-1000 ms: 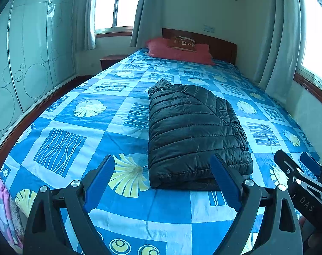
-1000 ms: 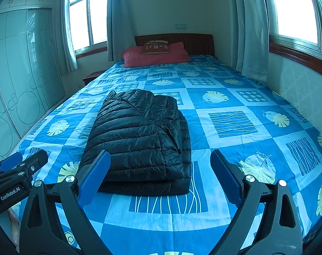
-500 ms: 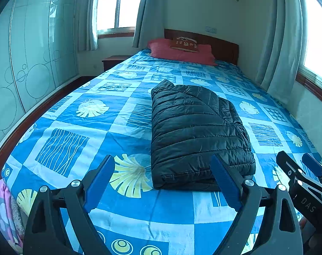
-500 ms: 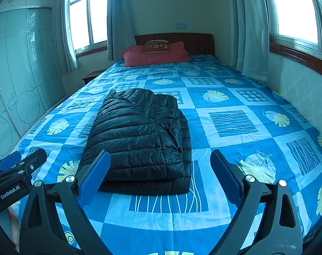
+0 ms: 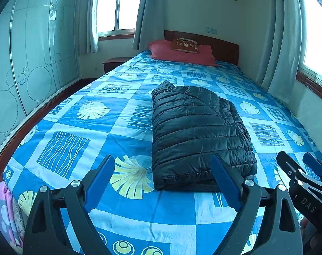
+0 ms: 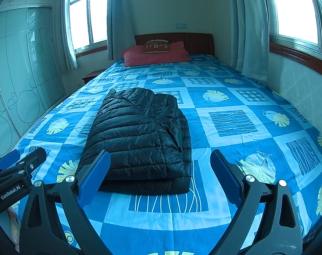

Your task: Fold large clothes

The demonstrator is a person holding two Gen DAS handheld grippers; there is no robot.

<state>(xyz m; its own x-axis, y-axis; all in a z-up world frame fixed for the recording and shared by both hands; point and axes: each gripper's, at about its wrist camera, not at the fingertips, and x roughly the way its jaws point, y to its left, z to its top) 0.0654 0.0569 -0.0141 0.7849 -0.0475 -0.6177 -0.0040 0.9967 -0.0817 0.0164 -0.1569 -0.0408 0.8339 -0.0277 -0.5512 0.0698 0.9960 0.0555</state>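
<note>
Left gripper point(image 5: 162, 182) and right gripper point(image 6: 159, 177): blue-padded fingers spread wide, holding nothing, above bed foot. Beyond them, black quilted puffer jacket point(image 6: 139, 138) lies folded on blue patterned bedspread point(image 6: 235, 153). Red pillow point(image 6: 154, 55) against headboard.

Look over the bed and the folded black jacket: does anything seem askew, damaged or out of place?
Nothing stands out. The black jacket lies folded in a compact bundle on the blue bedspread, and both the left gripper and right gripper are open and empty.

Both wrist views from foot of bed point(image 5: 173, 210), facing headboard point(image 6: 194, 42).
</note>
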